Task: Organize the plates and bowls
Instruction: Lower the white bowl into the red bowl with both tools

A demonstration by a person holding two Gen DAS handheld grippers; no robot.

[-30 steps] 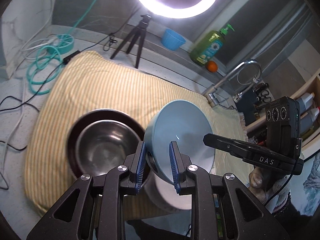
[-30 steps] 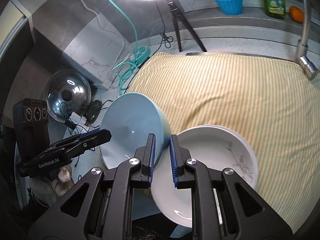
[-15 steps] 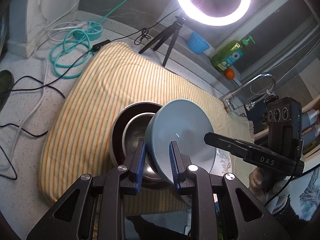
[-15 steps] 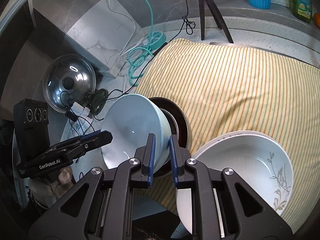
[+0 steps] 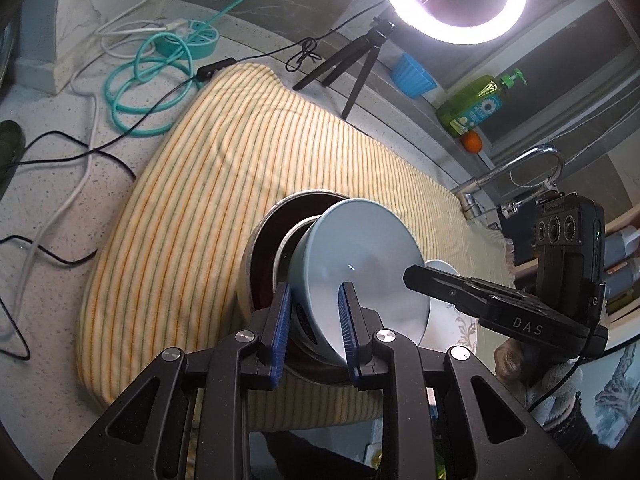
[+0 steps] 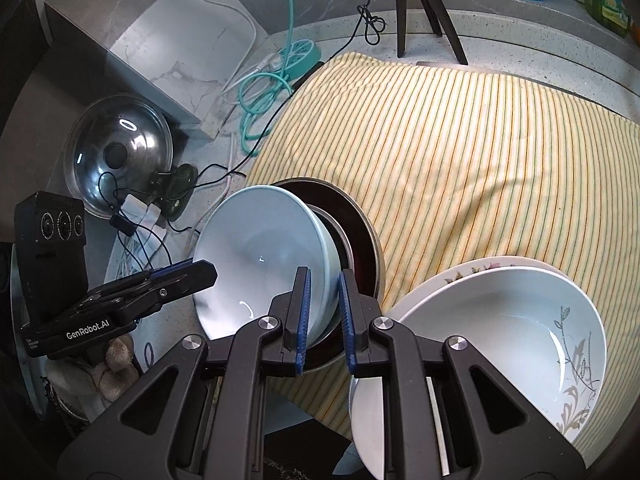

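Observation:
A light blue bowl is held tilted between both grippers. My left gripper is shut on its near rim; my right gripper is shut on the opposite rim. The bowl sits low over a steel bowl nested in a dark plate on the striped cloth. A white floral bowl rests on a white plate to the right.
Ring light on a tripod, blue cup, green soap bottle and faucet stand behind the cloth. Teal cable coil and loose wires lie left. A pot lid leans at the far left.
Both grippers carried the blue bowl leftward from over the white dishes to over the steel bowl and dark plate, and lowered it closer.

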